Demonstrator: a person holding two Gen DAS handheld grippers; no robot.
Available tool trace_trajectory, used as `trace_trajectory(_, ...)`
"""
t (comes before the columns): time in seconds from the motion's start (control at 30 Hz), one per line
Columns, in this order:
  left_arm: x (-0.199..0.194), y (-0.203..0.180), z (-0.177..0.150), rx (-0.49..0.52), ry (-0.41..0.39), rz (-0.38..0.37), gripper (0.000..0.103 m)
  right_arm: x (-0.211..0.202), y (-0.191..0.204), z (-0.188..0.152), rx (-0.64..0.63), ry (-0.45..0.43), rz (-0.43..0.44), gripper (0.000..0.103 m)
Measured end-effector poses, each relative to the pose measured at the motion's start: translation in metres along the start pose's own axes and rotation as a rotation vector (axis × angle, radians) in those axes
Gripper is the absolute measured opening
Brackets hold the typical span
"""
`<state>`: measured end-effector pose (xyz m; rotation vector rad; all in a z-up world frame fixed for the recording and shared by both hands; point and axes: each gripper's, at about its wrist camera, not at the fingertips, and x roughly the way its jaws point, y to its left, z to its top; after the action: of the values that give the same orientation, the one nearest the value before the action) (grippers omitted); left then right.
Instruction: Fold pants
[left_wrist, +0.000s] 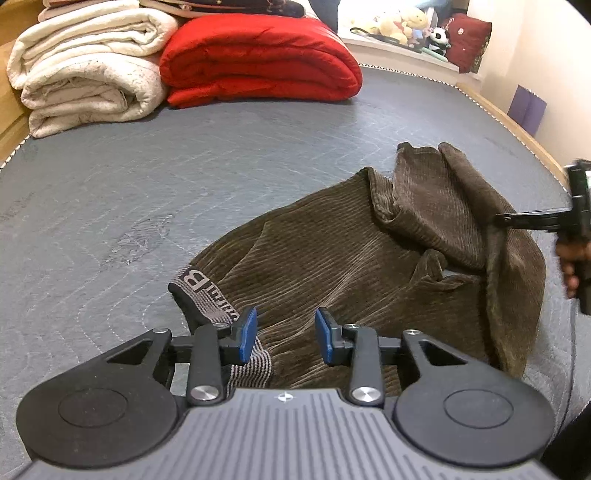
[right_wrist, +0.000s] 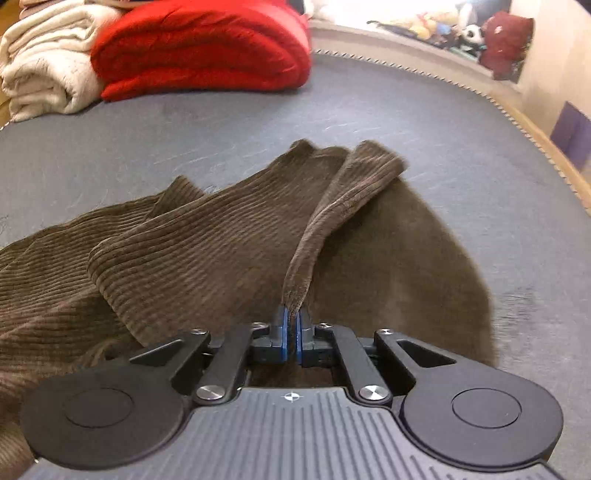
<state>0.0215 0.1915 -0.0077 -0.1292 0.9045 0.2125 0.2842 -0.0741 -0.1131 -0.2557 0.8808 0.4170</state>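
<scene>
Brown corduroy pants lie crumpled on a grey quilted bed cover, their striped waistband at the near left. My left gripper hangs just over the waistband end, blue pads apart and pressing on nothing. In the right wrist view the pants spread to the left, and my right gripper is shut on a narrow pinched fold of the cloth that rises toward the far hem. The left wrist view shows the right gripper reaching in from the right edge, held by a hand.
A folded red quilt and rolled cream blankets are stacked at the far end of the bed. Stuffed toys and a dark red cushion sit on a ledge behind. A wooden bed edge runs along the right.
</scene>
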Motion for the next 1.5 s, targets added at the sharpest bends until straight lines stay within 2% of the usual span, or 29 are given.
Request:
trace_trajectory(0.13,-0.008,-0.001,-0.007,0.011,-0.002,0.005,0.039,-0.035,-0.034,-0.022,-0.023,-0.012,0.006,0.003)
trace_trajectory(0.27,-0.017,-0.003,-0.015,0.033,-0.013,-0.003,0.039,-0.067,-0.078,-0.062,-0.037,0.030,0.027,0.003)
trace_trajectory(0.4,-0.023,-0.003,-0.020,0.055,-0.026,-0.014,0.040,-0.104,-0.112,-0.113,-0.098,0.051,0.111,0.003)
trace_trajectory(0.5,-0.025,-0.005,-0.023,0.076,-0.022,-0.015,0.040,-0.124,-0.132,-0.146,-0.099,0.118,0.213,0.003)
trace_trajectory(0.57,-0.023,-0.005,-0.024,0.073,-0.014,-0.021,0.044,-0.126,-0.143,-0.164,-0.054,0.217,0.292,0.003)
trace_trajectory(0.6,-0.020,-0.003,-0.023,0.057,0.000,-0.030,0.045,-0.125,-0.144,-0.172,-0.057,0.263,0.306,0.003)
trace_trajectory(0.67,-0.014,0.000,-0.021,0.006,0.026,-0.057,0.048,-0.125,-0.141,-0.182,-0.123,0.290,0.237,0.004)
trace_trajectory(0.8,-0.002,-0.004,-0.017,-0.039,0.064,-0.075,0.049,-0.131,-0.164,-0.161,0.043,0.162,0.229,0.010)
trace_trajectory(0.87,0.001,-0.009,-0.016,-0.027,0.069,-0.070,0.050,-0.133,-0.171,-0.145,0.110,0.073,0.194,0.020)
trace_trajectory(0.9,0.004,-0.013,-0.016,-0.021,0.074,-0.069,0.050,-0.132,-0.170,-0.138,0.135,0.037,0.180,0.030)
trace_trajectory(0.97,0.007,-0.019,-0.015,-0.010,0.082,-0.070,0.050,-0.122,-0.163,-0.121,0.154,0.002,0.154,0.040)
trace_trajectory(1.1,0.013,-0.032,-0.016,0.016,0.093,-0.074,0.051,-0.084,-0.139,-0.090,0.165,0.018,0.152,0.042)
trace_trajectory(1.17,0.015,-0.038,-0.016,0.031,0.093,-0.076,0.054,-0.055,-0.125,-0.076,0.166,0.068,0.131,0.042)
trace_trajectory(1.27,0.016,-0.044,-0.016,0.049,0.092,-0.079,0.054,-0.019,-0.108,-0.068,0.129,0.151,0.067,0.048)
trace_trajectory(1.4,0.018,-0.042,-0.016,0.078,0.095,-0.064,0.055,0.016,-0.099,-0.065,0.160,0.231,0.024,0.049)
trace_trajectory(1.43,0.019,-0.040,-0.015,0.076,0.096,-0.059,0.055,0.020,-0.098,-0.065,0.168,0.235,0.033,0.044)
trace_trajectory(1.47,0.019,-0.036,-0.014,0.070,0.095,-0.055,0.055,0.021,-0.097,-0.064,0.172,0.233,0.053,0.037)
trace_trajectory(1.5,0.019,-0.032,-0.013,0.060,0.093,-0.049,0.056,0.020,-0.096,-0.062,0.171,0.227,0.078,0.018)
